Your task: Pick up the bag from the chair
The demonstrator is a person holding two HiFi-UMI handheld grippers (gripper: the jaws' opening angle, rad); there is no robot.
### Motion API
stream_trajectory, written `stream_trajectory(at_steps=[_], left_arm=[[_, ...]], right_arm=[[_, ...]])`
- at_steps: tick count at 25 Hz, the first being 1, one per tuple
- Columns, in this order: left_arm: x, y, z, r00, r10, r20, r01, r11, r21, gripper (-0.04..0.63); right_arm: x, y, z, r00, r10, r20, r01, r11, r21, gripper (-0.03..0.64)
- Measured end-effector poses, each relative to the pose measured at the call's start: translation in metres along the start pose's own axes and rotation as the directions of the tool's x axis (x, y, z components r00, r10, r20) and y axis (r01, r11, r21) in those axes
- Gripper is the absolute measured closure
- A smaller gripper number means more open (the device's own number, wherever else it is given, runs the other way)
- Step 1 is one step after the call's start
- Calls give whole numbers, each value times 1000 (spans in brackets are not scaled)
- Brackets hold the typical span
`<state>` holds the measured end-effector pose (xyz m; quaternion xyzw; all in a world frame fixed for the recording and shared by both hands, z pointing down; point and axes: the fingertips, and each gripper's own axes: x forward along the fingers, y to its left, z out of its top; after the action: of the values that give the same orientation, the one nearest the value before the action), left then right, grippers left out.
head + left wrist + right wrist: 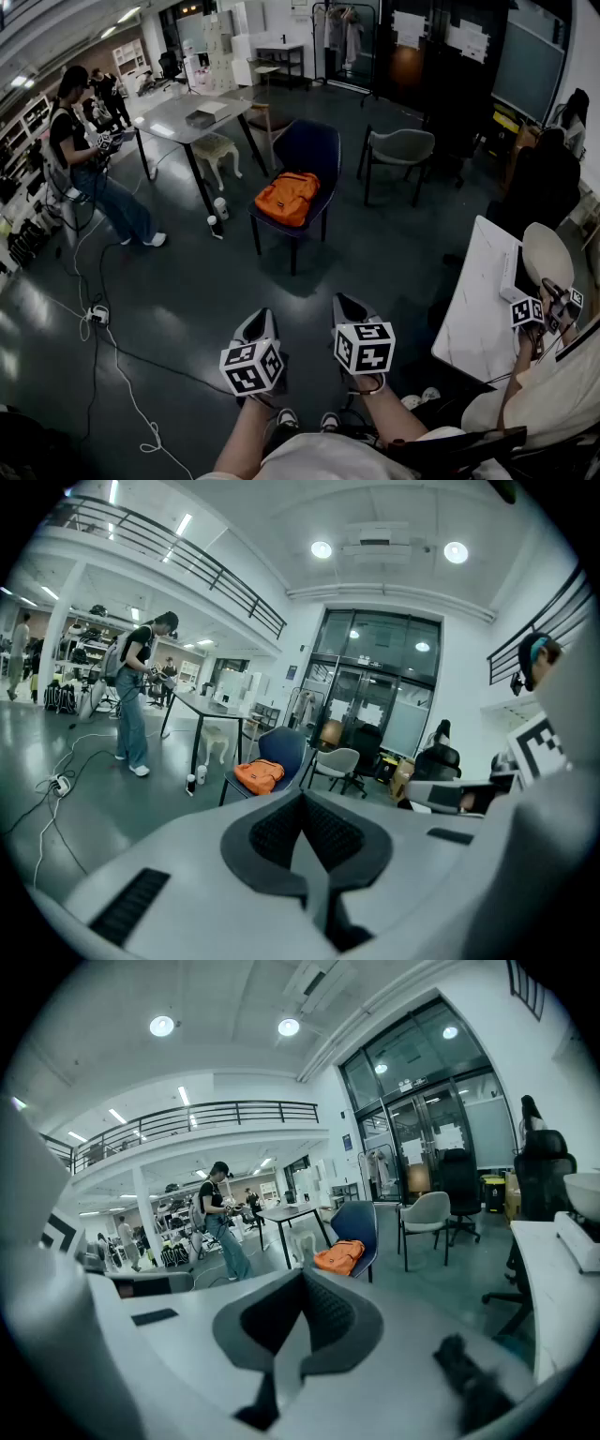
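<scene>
As left claw (302, 804) and right claw (302, 1283) are pressed together, empty | bag (287, 198) on chair (317, 148) well ahead | risk: unopened jaws shove it off

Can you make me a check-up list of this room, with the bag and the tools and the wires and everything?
Surface: dark, shiny floor.
Job's things: orange backpack lies on the seat of the blue chair, untouched.
Clutter: two small bottles stand on the floor by the table leg.
Grippers: left tool and right tool are both shut with nothing in them, far short of the chair.
Cables: white cable runs across the floor at left, by a power strip.
Surroundings: grey chair beyond the blue one; person standing at left; white table at right.
</scene>
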<state>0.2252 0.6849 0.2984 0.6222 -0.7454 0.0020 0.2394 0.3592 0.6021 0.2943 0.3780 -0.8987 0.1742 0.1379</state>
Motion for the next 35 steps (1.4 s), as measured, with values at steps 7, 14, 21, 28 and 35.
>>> stream_trajectory(at_steps=[7, 14, 21, 28, 35], left_arm=[[10, -6, 1, 1000, 8, 9, -8, 1000, 1, 583], [25, -23, -3, 1000, -4, 7, 4, 1000, 10, 583], [37, -36, -13, 1000, -12, -5, 12, 1000, 11, 583], [67, -35, 0, 1000, -16, -3, 16, 1000, 12, 583], [123, -22, 27, 999, -41, 22, 41, 999, 4, 583]], right_arm=[[0, -13, 0, 1000, 6, 4, -6, 1000, -5, 584], [7, -21, -1, 998, 66, -12, -65, 997, 30, 584], [7, -43, -12, 996, 78, -37, -74, 994, 77, 583], [26, -59, -9, 996, 75, -43, -70, 990, 120, 583], [75, -73, 9, 997, 67, -37, -61, 988, 139, 583]])
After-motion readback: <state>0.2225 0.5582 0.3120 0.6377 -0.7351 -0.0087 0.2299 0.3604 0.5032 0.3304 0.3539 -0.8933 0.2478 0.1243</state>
